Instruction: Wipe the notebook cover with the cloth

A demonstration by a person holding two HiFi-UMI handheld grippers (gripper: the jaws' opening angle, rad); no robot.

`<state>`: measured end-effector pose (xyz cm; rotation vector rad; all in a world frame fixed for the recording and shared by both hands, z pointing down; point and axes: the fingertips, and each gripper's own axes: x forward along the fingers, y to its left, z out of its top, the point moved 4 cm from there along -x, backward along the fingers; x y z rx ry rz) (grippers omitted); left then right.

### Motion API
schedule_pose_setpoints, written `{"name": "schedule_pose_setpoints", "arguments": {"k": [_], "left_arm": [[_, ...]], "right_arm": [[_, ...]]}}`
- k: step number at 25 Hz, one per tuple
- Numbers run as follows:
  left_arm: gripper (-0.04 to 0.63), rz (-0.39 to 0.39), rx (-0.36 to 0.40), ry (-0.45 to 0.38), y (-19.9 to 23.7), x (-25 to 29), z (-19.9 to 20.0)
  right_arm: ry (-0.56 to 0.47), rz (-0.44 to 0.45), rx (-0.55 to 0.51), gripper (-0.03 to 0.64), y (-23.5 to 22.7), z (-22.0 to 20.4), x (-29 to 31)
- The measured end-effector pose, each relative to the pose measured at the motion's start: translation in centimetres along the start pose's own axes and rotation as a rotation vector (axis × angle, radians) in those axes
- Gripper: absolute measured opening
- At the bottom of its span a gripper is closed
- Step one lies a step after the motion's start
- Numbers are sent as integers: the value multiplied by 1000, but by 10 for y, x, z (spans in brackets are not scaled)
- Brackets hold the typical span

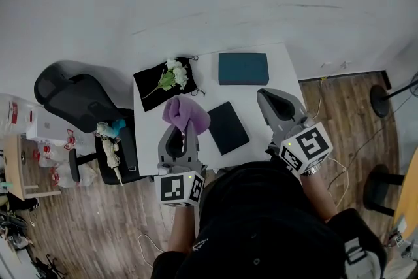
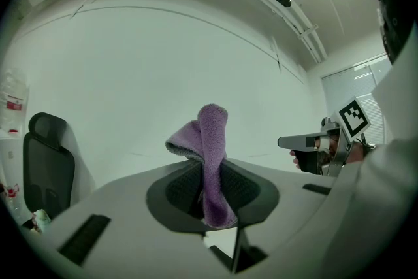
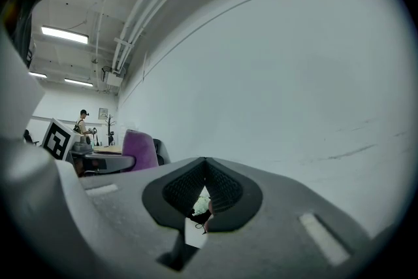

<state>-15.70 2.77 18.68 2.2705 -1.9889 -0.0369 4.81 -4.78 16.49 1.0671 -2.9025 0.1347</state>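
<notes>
Above the near edge of the surface (image 1: pixel 212 91), my left claw (image 1: pixel 181 129) pinches the purple cloth (image 1: pixel 186 113) at nine o'clock of the notebook (image 1: pixel 228 127). My right claw (image 1: pixel 266 96) is closed and empty. Unpinned, the notebook may slide while wiping.

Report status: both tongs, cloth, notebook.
Left tongs shut on purple cloth. Right tongs shut, empty. Dark notebook flat on white table, right of cloth. Nothing lying on cover.

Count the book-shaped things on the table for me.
2: a dark notebook near the table's middle, and a teal book or box by the far edge. None seems hidden.
</notes>
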Motion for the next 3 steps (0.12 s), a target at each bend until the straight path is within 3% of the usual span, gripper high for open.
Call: {"name": "schedule_pose_setpoints", "arguments": {"k": [3], "left_arm": [[69, 3, 2, -3, 1, -1, -2]], "right_arm": [[1, -1, 1, 3, -2, 0, 0]]}}
